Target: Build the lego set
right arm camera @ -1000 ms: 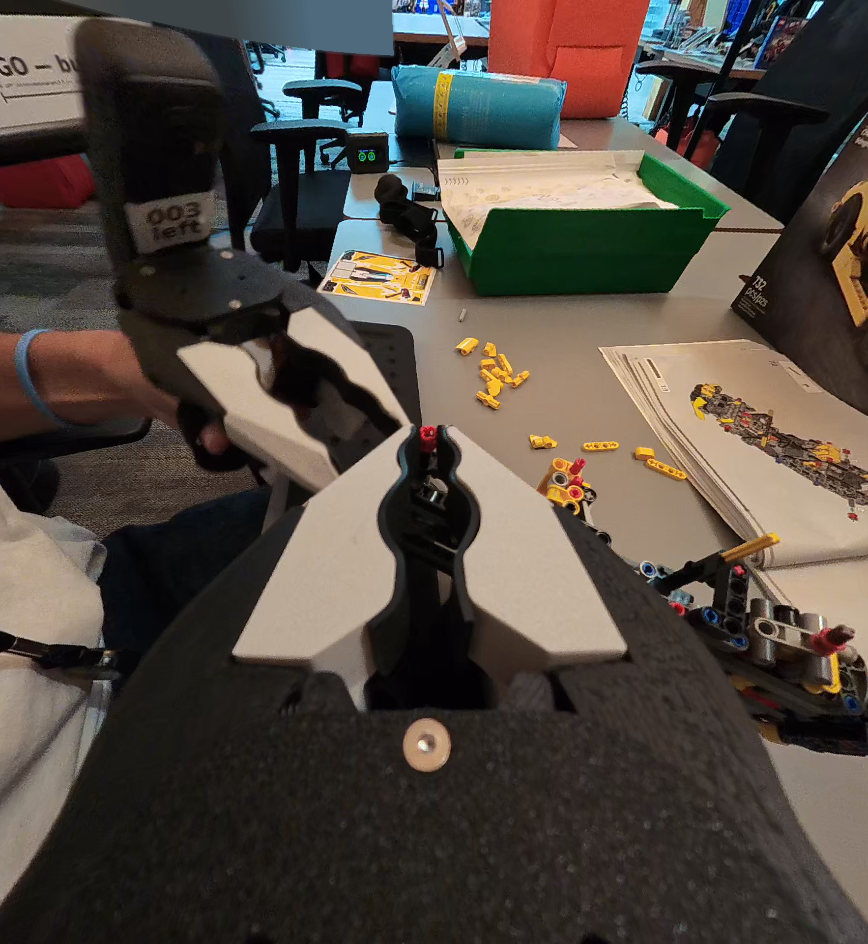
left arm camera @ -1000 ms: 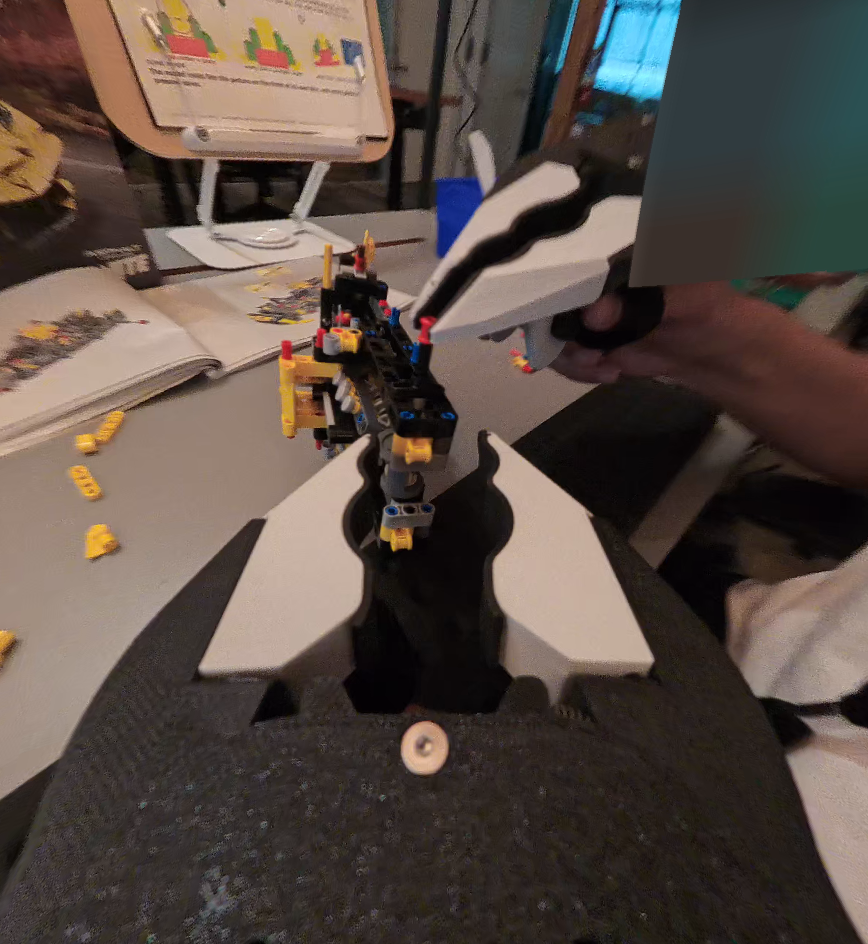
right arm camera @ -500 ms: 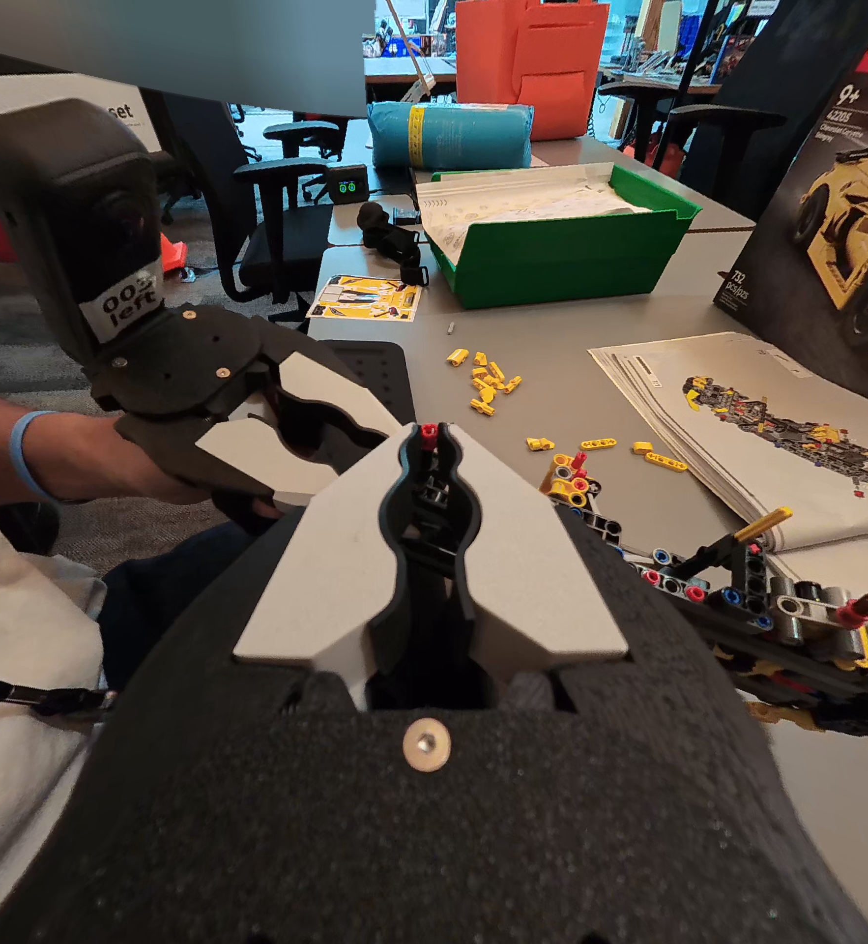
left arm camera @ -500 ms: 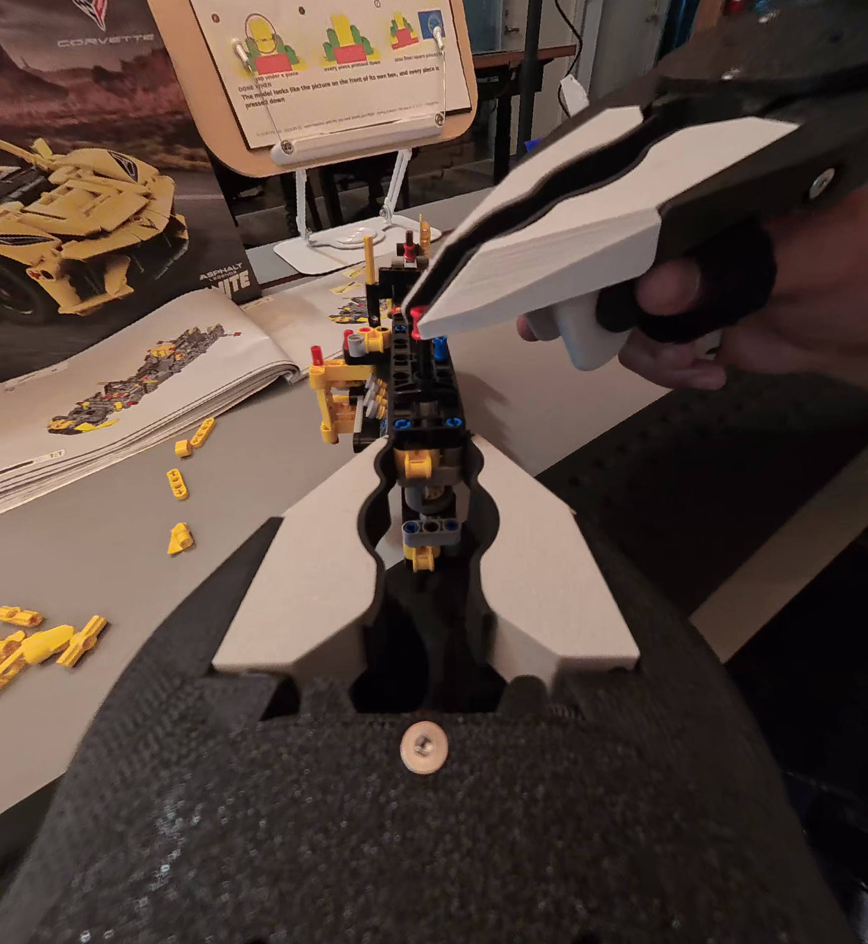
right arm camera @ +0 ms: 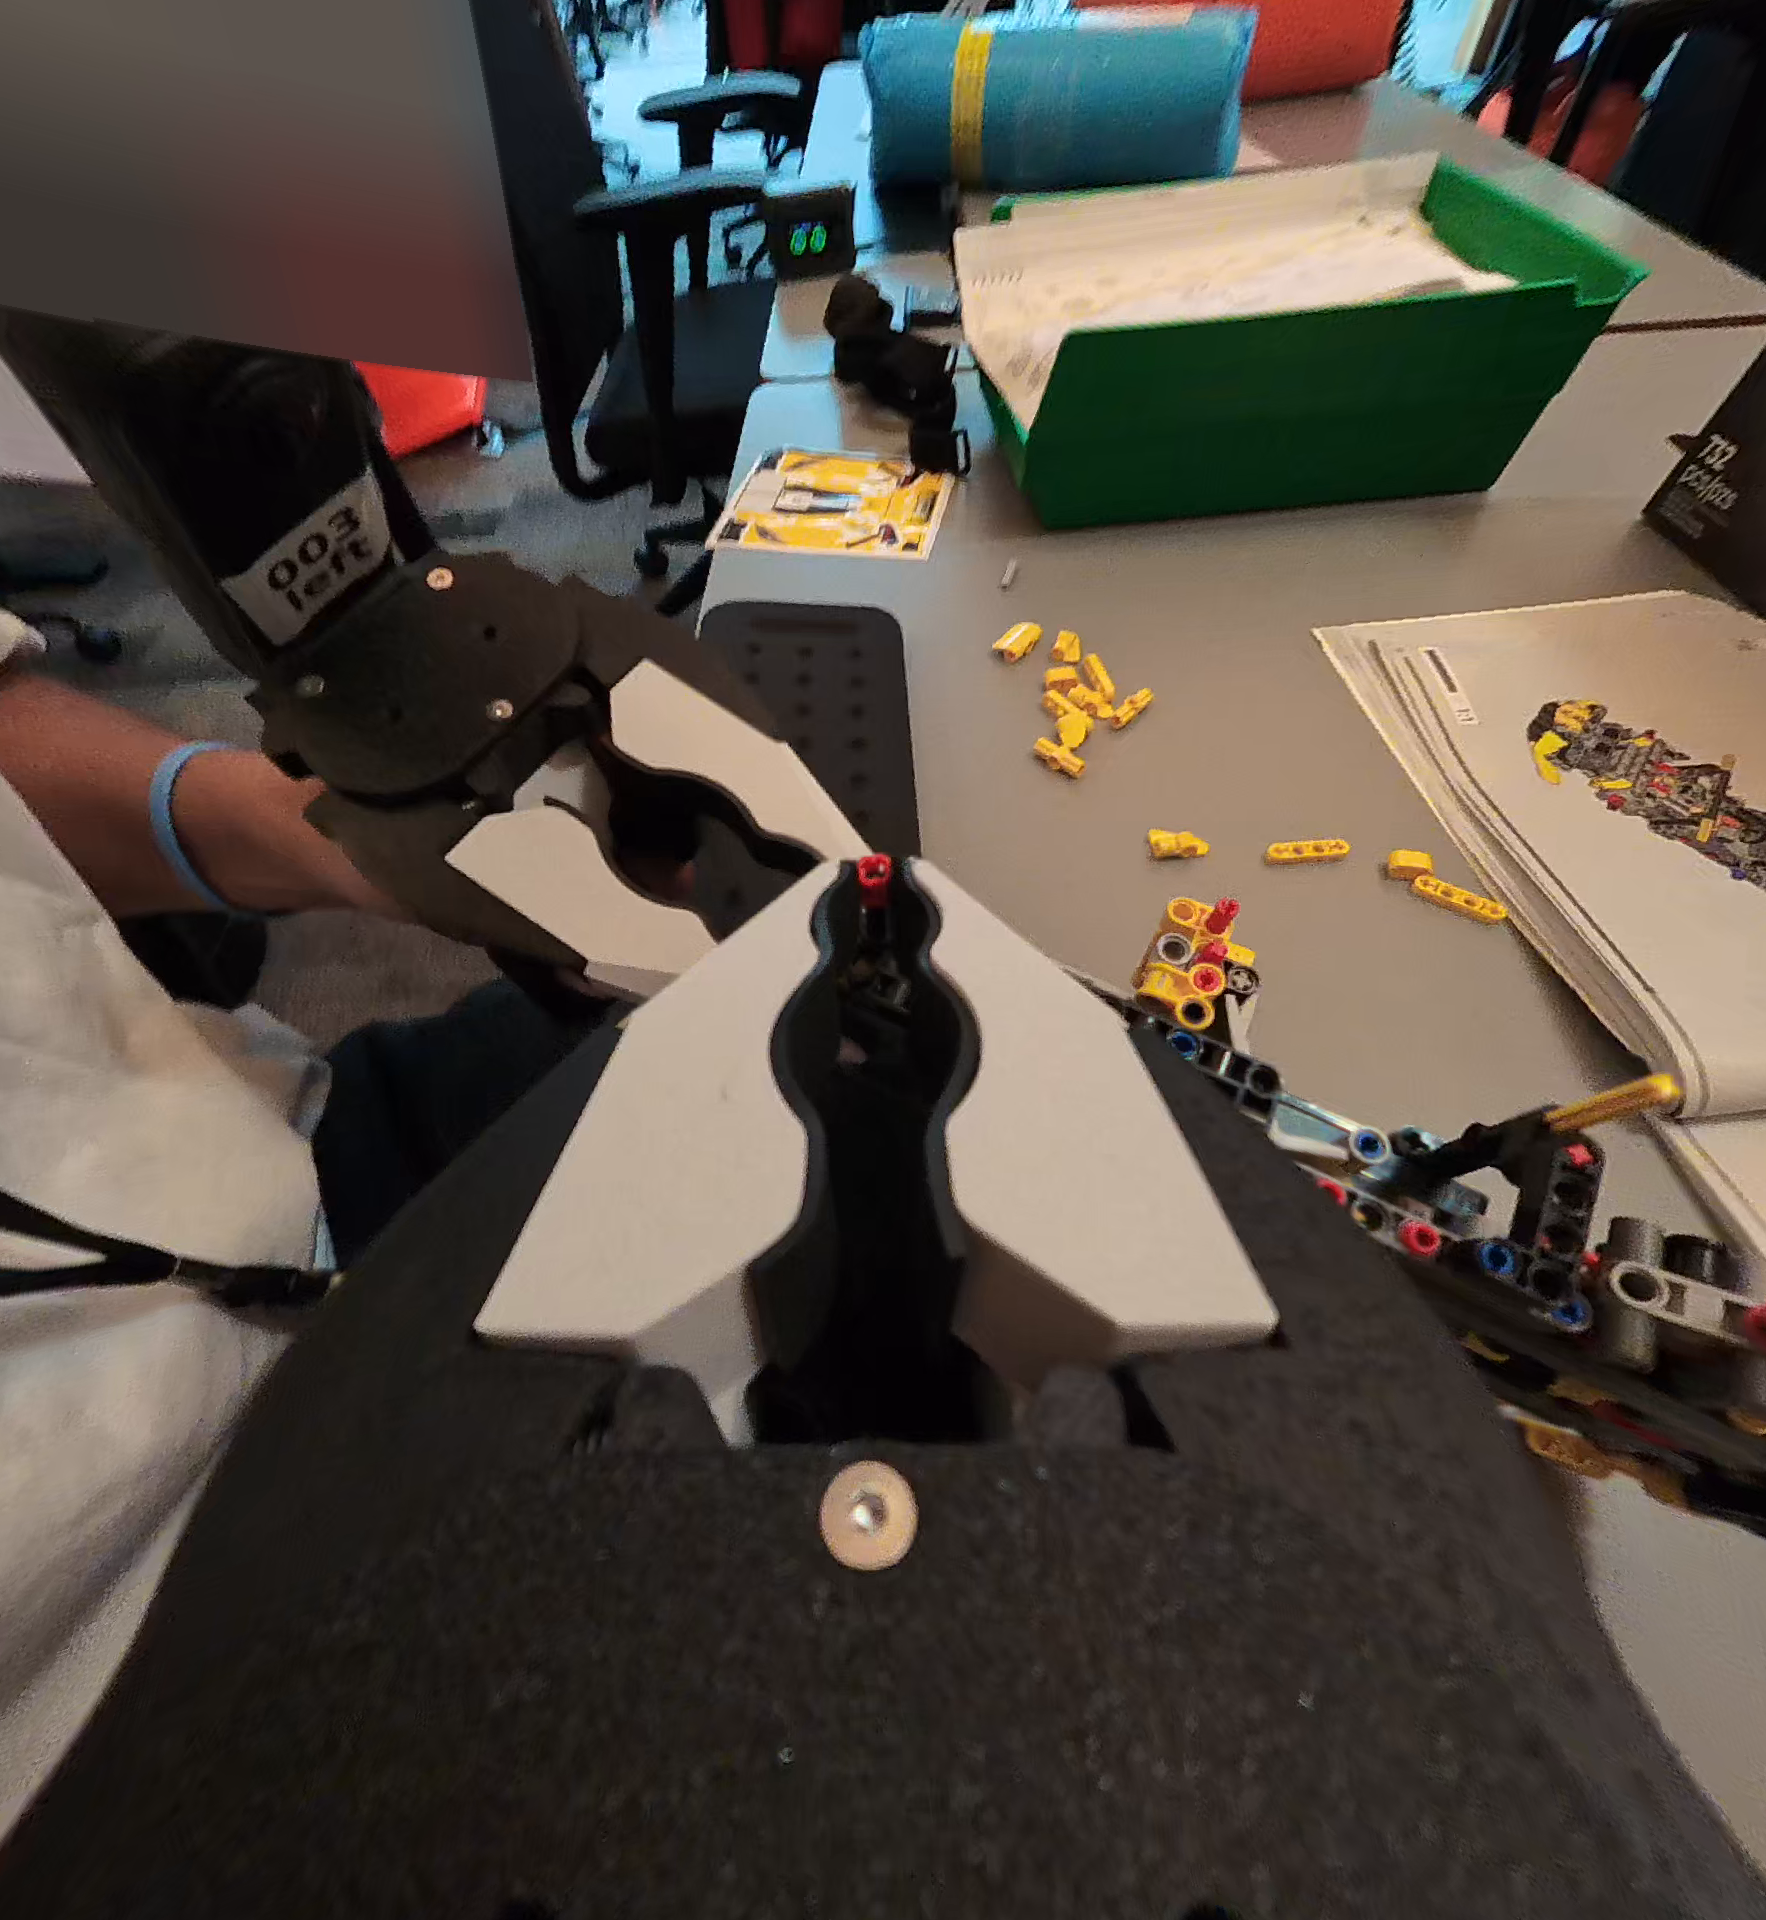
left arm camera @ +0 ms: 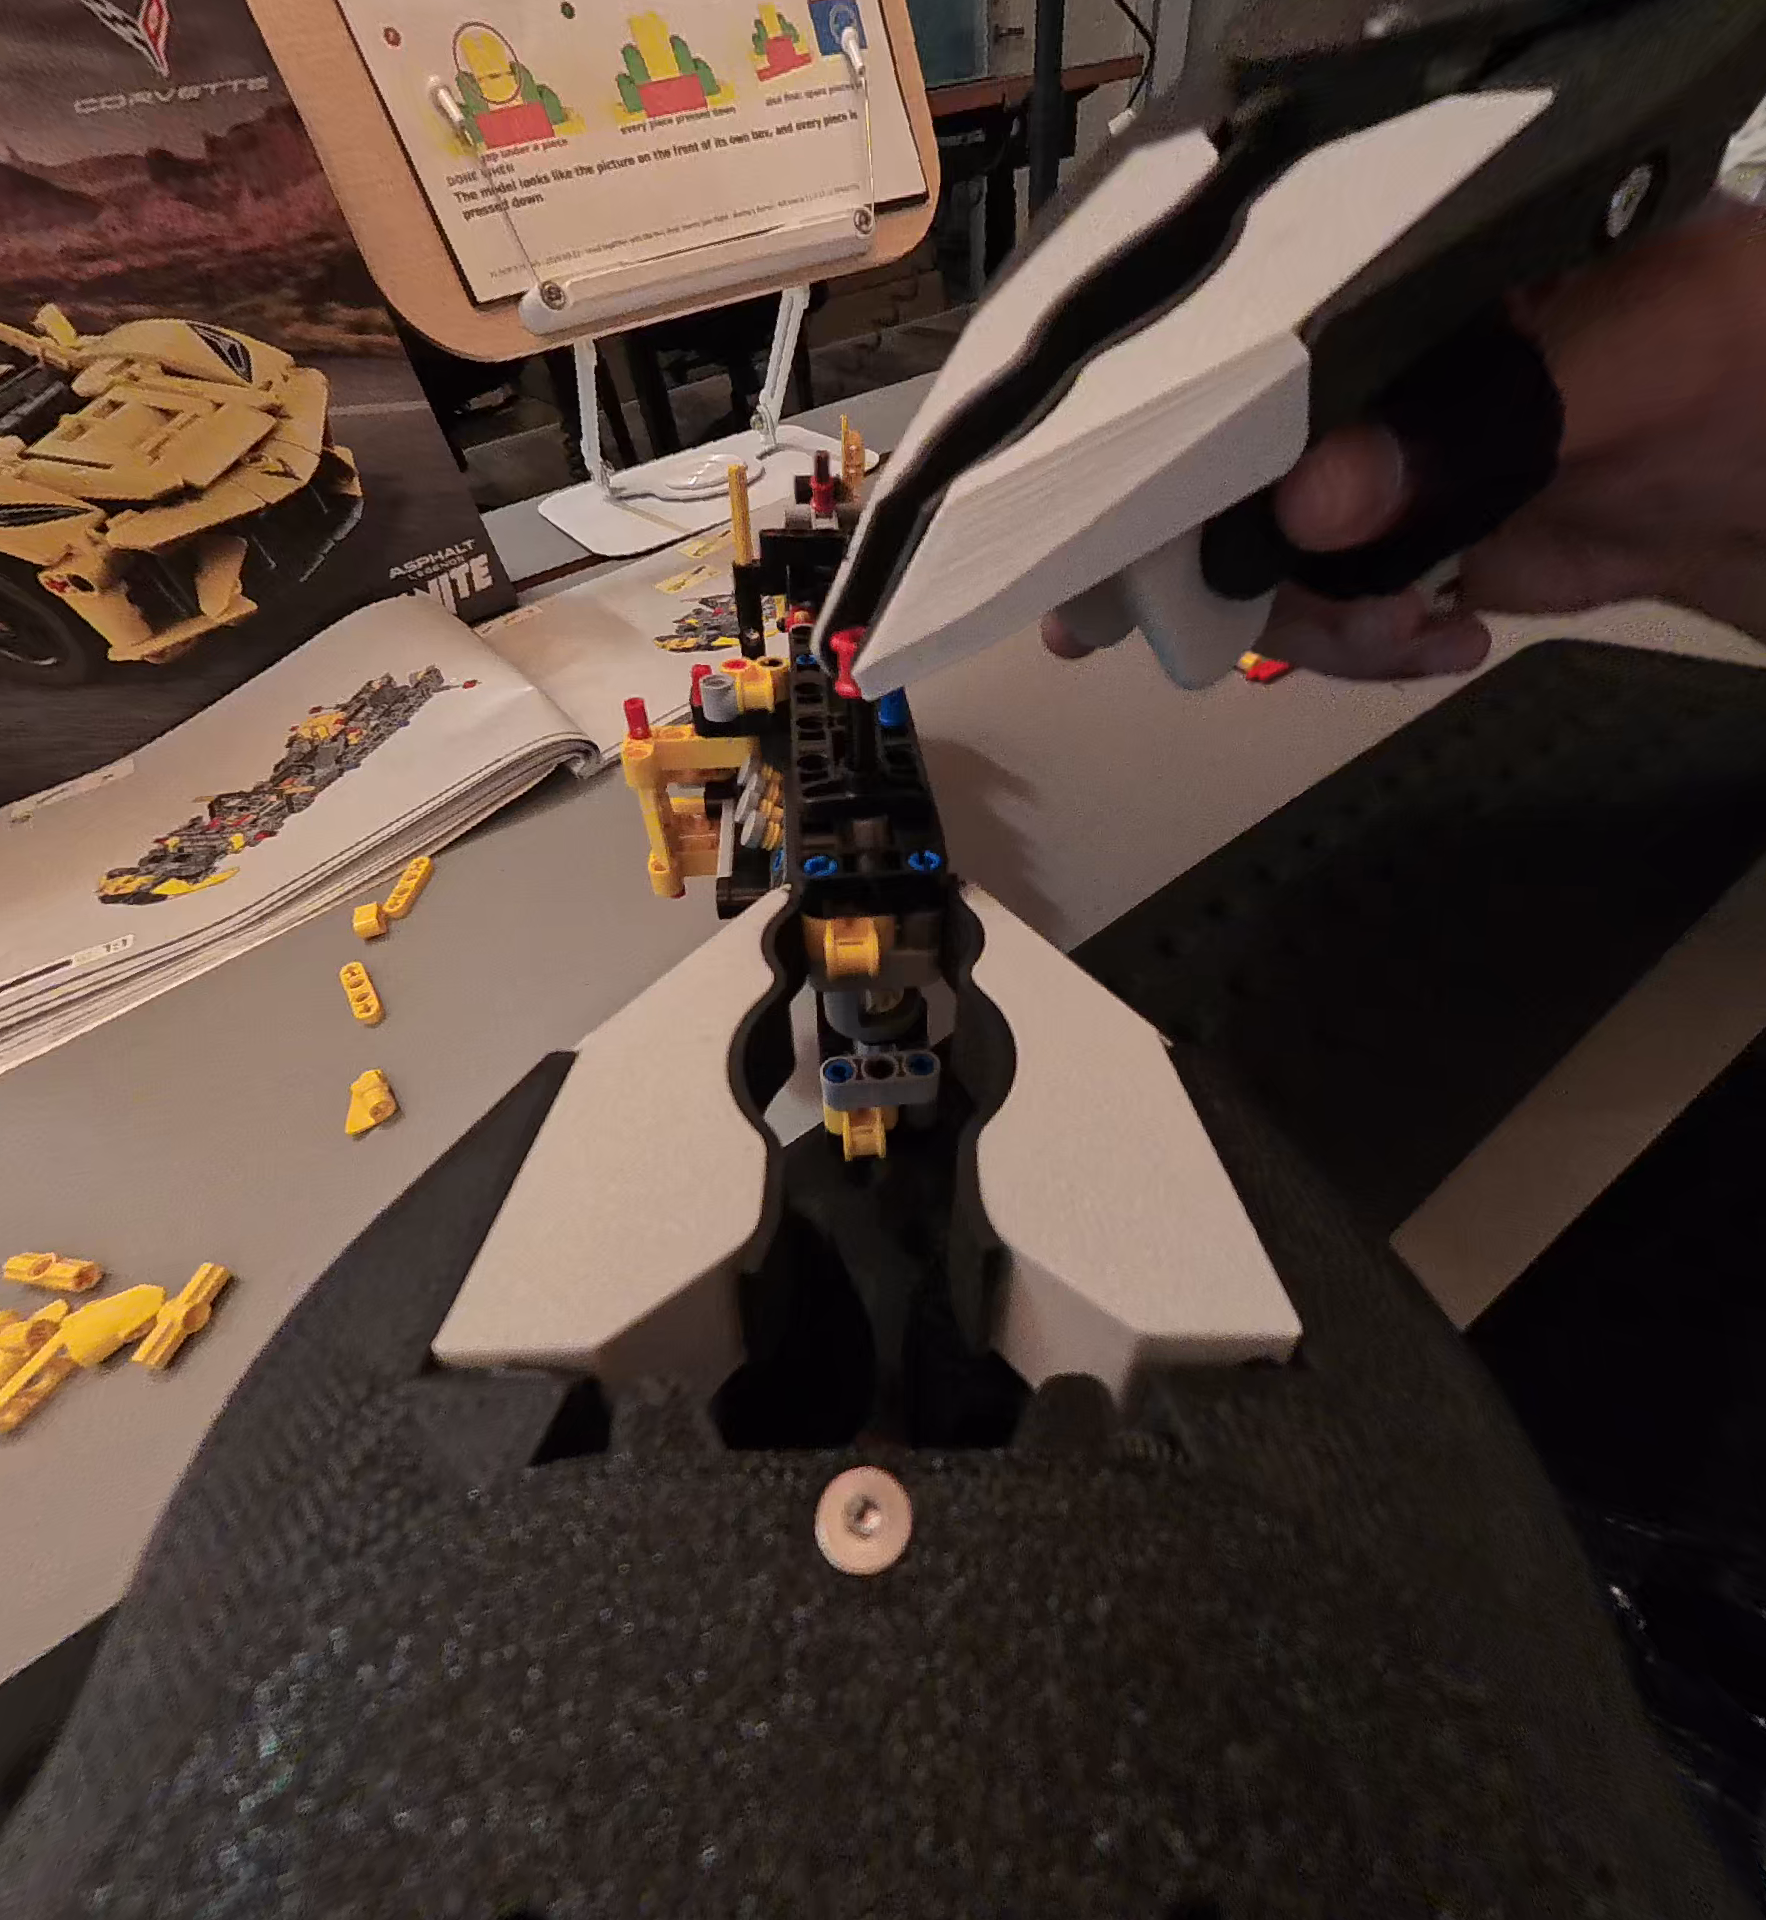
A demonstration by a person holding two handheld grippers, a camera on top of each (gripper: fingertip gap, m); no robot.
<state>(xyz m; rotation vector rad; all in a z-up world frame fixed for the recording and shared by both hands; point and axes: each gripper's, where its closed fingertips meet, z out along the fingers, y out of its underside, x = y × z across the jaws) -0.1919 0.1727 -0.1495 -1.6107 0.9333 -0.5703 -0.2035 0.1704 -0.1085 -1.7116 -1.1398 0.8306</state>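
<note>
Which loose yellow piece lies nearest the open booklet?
The long flat beam beside the booklet's left edge in the right wrist view; the stubby piece and the others lie farther out on the table.

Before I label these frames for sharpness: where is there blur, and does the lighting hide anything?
Left wrist view: the right gripper and the hand holding it are slightly motion-smeared; the lego assembly stays sharp. Right wrist view: the green bin looks soft; the red pin is crisp, though the dark gap behind it hides detail.

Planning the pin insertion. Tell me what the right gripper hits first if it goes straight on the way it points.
Likely the black beam frame of the lego assembly: the right gripper, shut on a red pin, points down at it. Depth is unclear.
</note>
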